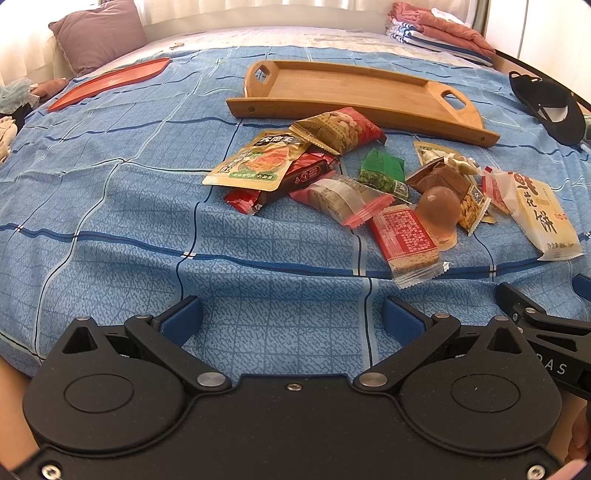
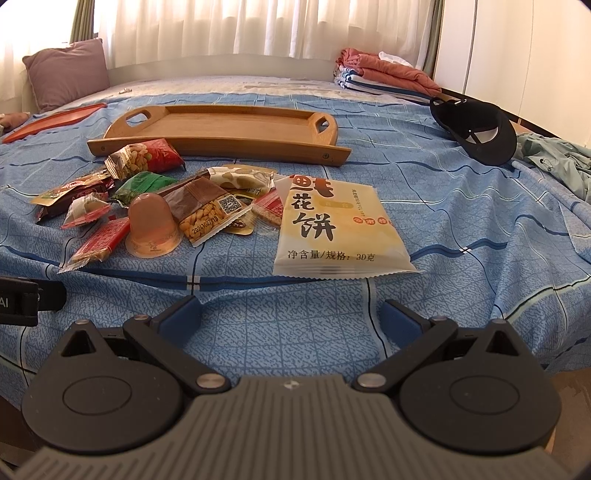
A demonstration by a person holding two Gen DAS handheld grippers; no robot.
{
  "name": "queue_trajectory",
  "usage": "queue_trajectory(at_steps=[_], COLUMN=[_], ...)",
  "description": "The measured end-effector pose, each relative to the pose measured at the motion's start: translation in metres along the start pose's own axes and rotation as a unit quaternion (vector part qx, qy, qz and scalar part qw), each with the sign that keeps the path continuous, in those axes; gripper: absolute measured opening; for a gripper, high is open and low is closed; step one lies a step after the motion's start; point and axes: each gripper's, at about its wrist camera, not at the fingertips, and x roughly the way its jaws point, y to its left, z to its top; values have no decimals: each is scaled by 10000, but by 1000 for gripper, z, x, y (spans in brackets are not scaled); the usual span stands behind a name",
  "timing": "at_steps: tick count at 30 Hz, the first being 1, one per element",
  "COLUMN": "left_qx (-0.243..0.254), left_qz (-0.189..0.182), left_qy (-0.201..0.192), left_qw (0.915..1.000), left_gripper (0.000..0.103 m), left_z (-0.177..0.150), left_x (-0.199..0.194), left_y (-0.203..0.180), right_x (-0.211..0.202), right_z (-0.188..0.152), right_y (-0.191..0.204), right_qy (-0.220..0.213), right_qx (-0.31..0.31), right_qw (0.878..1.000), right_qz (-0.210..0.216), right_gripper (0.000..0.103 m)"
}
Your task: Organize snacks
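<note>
Several snack packets lie in a loose pile on the blue bedsheet. A wooden tray sits empty behind them. The pile has a green-orange pouch, a red peanut bag, a green packet, a jelly cup, a red bar and a pale yellow pastry packet. My left gripper is open and empty, short of the pile. My right gripper is open and empty, just short of the pastry packet.
A red tray lies far left. A black cap lies at the right, folded bedding behind it. A purple pillow stands at the back left. A green garment lies far right.
</note>
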Motion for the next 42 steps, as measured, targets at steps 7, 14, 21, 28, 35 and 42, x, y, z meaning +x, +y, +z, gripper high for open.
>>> queue_trajectory(at_steps=[7,14,21,28,35,42], left_qx=[27,180,86,277,445,364], left_qz=[-219,-158,-369,-752,-901,-1057], left_qy=[-149,-420,-490,-1049,-664,-436], left_qw=[9996,9988,9981,9913,9927,9928], left_gripper=[103,103,102,101,70,58], left_z=[-3,-11,8,37,42,34], left_x=[-1,-6,-16,-32,-15,-2], left_y=[8,6,10,2,-16,-34], right_x=[-2,-8,-33,-24,14,32], right_z=[-7,-7,5,31,43,40], right_y=[-2,-5,-14,-29,-55,-63], right_qy=[-225,-343,-917,-1063,-648,-406], right_qx=[69,117,15,-166,59,513], right_qw=[9997,9992,9920,9933,9978,9975], right_qz=[18,160,872,419,101,253], right_gripper=[103,103,103,103,103,103])
